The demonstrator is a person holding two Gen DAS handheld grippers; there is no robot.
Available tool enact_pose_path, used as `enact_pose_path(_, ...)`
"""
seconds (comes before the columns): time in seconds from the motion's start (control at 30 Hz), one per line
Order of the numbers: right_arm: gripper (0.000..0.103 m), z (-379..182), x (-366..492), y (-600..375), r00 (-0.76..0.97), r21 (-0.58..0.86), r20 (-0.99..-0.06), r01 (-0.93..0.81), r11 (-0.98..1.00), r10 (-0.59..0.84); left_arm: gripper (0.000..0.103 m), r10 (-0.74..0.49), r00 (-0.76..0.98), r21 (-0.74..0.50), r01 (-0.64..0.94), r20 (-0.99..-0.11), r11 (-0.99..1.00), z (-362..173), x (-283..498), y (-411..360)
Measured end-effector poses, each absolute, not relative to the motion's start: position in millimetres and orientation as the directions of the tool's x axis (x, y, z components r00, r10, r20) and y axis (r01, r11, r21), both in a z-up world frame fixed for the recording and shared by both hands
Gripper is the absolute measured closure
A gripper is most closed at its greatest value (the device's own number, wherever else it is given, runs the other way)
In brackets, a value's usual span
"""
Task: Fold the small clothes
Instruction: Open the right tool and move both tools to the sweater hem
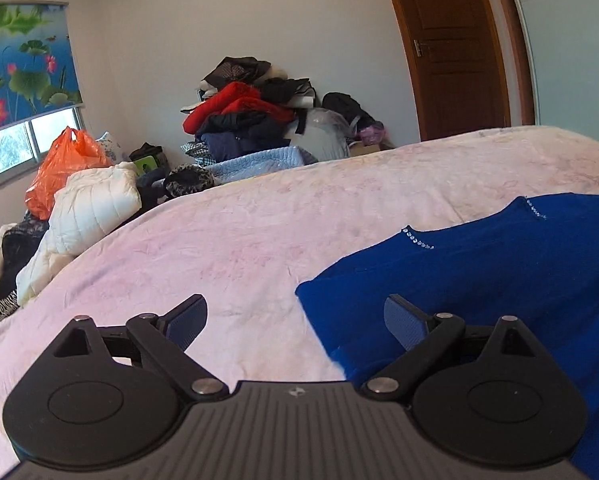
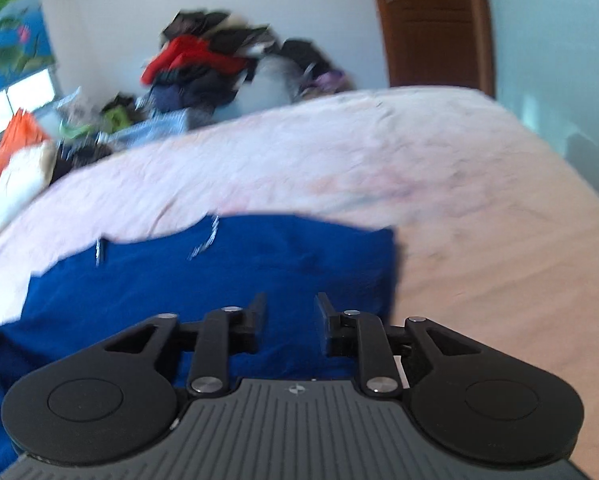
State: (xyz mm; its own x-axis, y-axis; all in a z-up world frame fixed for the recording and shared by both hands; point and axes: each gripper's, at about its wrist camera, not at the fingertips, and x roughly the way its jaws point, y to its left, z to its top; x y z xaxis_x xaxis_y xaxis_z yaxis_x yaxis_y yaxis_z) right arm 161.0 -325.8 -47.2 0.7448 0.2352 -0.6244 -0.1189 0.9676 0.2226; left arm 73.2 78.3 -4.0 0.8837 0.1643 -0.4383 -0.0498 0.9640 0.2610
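Lots of open pink bed [image 1: 259, 240] on the left and far side. Blue top [image 1: 479, 272] lying flat on the right. Big heap of clothes [image 1: 251, 120] and orange bag [image 1: 65, 168] blocking the far edge.

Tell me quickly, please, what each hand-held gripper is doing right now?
Left hand-held gripper: wide open, empty, beside the blue garment.
Right hand-held gripper: partly open, gripping nothing, above the blue garment.
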Motion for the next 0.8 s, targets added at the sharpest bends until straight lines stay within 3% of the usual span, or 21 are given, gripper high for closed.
enact_pose_path(0.1, 0.067, -64, 169, -320, 0.708, 0.176, -0.685, -0.064, 0.982, 0.169, 0.006, 0.254, 0.821, 0.301, -0.107, -0.511, 0.948, -21, 93, 84)
enact_pose_path(0.2, 0.063, -54, 149, -319, 0.736, 0.162, -0.661, -0.044, 0.986, 0.142, 0.006, 0.235, 0.781, 0.218, -0.130, -0.579, 0.967, -32, 90, 110)
enact_pose_path(0.27, 0.051, -44, 130, -314, 0.761, 0.117, -0.635, -0.079, 0.990, 0.136, 0.006, 0.207, 0.764, 0.164, -0.134, -0.610, 0.977, -33, 83, 121)
enact_pose_path(0.43, 0.047, -23, 87, -309, 0.784, 0.076, -0.592, -0.176, 0.981, 0.187, 0.006, -0.008, 0.771, 0.012, 0.020, -0.637, 1.000, -25, 45, 129)
enact_pose_path(0.5, 0.042, -14, 68, -315, 0.799, 0.037, -0.581, -0.162, 0.986, 0.153, 0.006, -0.058, 0.768, 0.007, 0.081, -0.637, 0.997, -25, 29, 124)
enact_pose_path(0.57, 0.030, -5, 50, -325, 0.815, -0.021, -0.571, -0.130, 0.991, 0.095, 0.006, -0.098, 0.765, 0.006, 0.132, -0.636, 0.991, -23, 13, 118)
enact_pose_path(0.7, 0.024, 15, 7, -342, 0.844, -0.216, -0.535, -0.114, 0.970, -0.020, 0.006, -0.199, 0.745, -0.031, 0.233, -0.636, 0.972, -18, -19, 116)
enact_pose_path(0.8, 0.023, 32, -25, -350, 0.836, -0.214, -0.543, -0.226, 0.950, 0.076, 0.006, -0.251, 0.720, -0.047, 0.291, -0.647, 0.955, -12, -39, 117)
